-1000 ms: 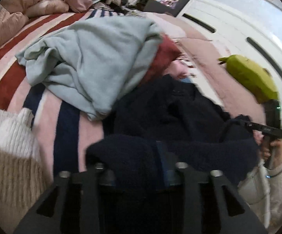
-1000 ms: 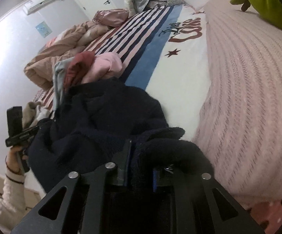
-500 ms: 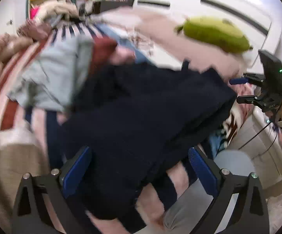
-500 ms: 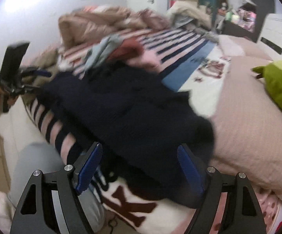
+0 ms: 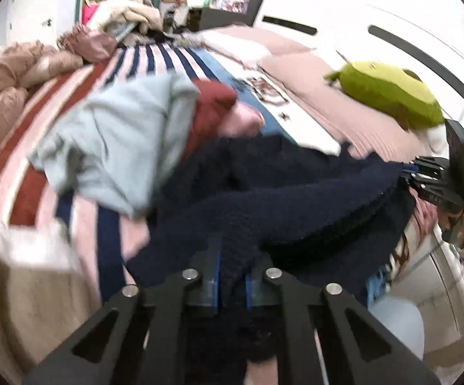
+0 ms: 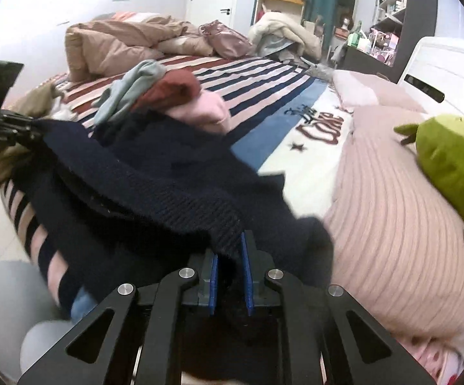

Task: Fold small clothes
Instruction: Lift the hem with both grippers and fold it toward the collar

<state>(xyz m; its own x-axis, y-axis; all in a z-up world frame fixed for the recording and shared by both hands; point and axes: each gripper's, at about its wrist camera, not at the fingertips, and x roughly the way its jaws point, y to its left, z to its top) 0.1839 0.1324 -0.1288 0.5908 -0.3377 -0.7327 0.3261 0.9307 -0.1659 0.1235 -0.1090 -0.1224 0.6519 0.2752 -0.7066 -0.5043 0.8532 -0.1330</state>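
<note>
A dark navy knitted garment (image 5: 296, 199) is stretched between my two grippers over the near edge of the bed; it also shows in the right wrist view (image 6: 155, 186). My left gripper (image 5: 232, 272) is shut on one edge of it. My right gripper (image 6: 230, 256) is shut on the other ribbed edge. The right gripper shows at the right of the left wrist view (image 5: 437, 176), and the left gripper at the left of the right wrist view (image 6: 4, 128).
A pile of clothes lies behind the garment: light blue (image 5: 116, 134), dark red (image 5: 212, 106) and pink (image 6: 206, 112). A green plush toy (image 5: 389, 93) sits on the ribbed pink blanket (image 6: 392, 224). The bedspread (image 6: 238, 77) is striped. Crumpled bedding (image 6: 119, 41) is at the far side.
Half a second ago both grippers were open with the garment lying across them. Now both are shut on its edges again and hold it stretched.
</note>
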